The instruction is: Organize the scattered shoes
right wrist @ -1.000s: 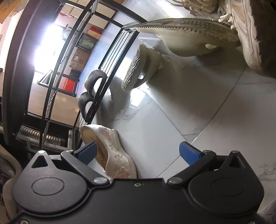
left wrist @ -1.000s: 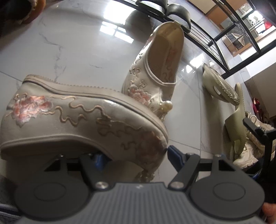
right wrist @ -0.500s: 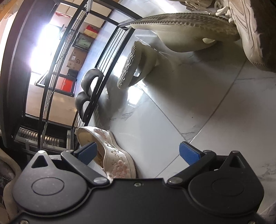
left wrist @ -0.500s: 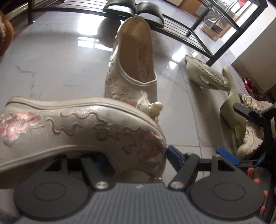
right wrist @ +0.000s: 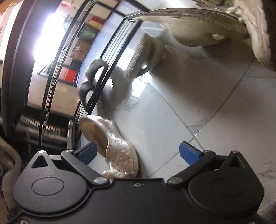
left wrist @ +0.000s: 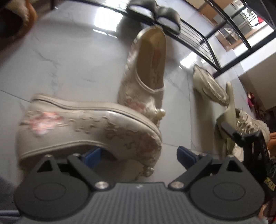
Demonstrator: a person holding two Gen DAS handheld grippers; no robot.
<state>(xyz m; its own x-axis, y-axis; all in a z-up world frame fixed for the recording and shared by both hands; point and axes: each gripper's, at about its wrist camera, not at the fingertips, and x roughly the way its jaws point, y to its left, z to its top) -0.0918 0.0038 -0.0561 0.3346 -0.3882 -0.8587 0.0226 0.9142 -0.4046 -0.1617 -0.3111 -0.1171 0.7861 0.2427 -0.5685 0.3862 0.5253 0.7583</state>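
- Left gripper (left wrist: 138,156): jaws spread wide, just been opening; blue pads clear of the embroidered shoe (left wrist: 89,131), whose toe sits between and just ahead of them, lying on its side on the floor (left wrist: 65,56), sole edge up.
- Just beyond that toe: matching embroidered shoe (left wrist: 146,75), upright, opening up, heel toward the black shoe rack (left wrist: 195,43).
- On the rack's low shelf: pair of black slippers (left wrist: 162,13).
- Off to the right: two beige slides (left wrist: 209,86), tipped on edge, then a white sneaker (left wrist: 250,122).
- Right gripper (right wrist: 138,152): jaws wide apart, nothing pressed between the pads; upright embroidered shoe seen by its left finger (right wrist: 86,152), whether touching cannot tell.
- Farther out in the right wrist view: rack, black slippers, slides, sneaker sole along the top edge.
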